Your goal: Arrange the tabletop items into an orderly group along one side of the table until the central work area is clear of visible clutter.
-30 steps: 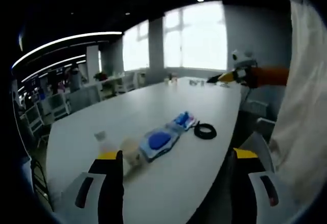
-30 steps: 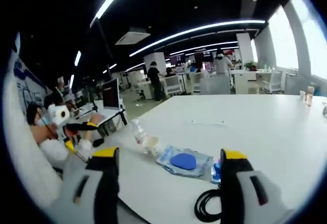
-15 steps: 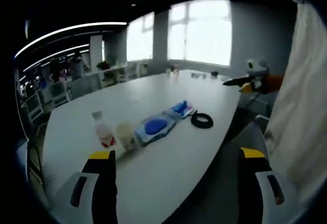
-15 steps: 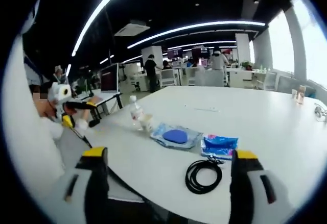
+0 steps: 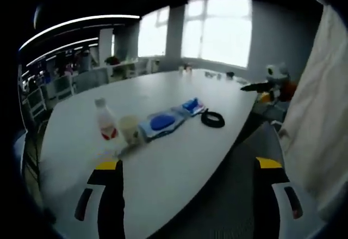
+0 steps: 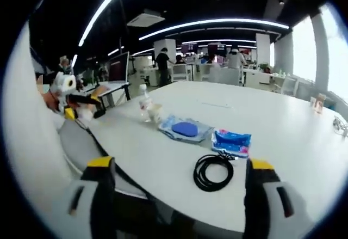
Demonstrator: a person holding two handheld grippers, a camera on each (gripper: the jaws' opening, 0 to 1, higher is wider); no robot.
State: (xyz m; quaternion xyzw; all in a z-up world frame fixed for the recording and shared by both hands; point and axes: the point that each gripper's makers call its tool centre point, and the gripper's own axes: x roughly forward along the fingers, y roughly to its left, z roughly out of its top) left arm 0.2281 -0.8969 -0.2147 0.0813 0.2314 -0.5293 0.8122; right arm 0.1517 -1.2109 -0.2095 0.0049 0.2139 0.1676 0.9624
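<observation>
Five items are lying in a loose row near one edge of the table [image 5: 179, 157]: a bottle [image 5: 105, 123], a cup [image 5: 129, 128] just beside it, a blue-centred pouch [image 5: 162, 124], a blue packet [image 5: 191, 106] and a coiled black cable [image 5: 212, 119] nearest the edge. In the right gripper view the same row is running from the bottle [image 6: 144, 100] and cup [image 6: 155, 112] at far left, through the pouch [image 6: 185, 129] and packet [image 6: 232, 141], to the cable [image 6: 213, 170] at the near edge. The left gripper [image 5: 187, 201] is hovering off the table edge with its jaws spread wide and nothing between them; the right gripper [image 6: 176, 201] is likewise holding its jaws spread and empty, well apart from every item. The bottle is probably light, rigid and prone to tipping, so a grip across its body below the neck is advisable. The cup appears thin-walled and crushable; it is best taken at the rim with light pressure. The pouch and packet are likely soft and slippery, so pinching an edge or sliding them is preferable. The cable is limp and will uncoil if lifted carelessly; clamping across several loops at once is recommended.
</observation>
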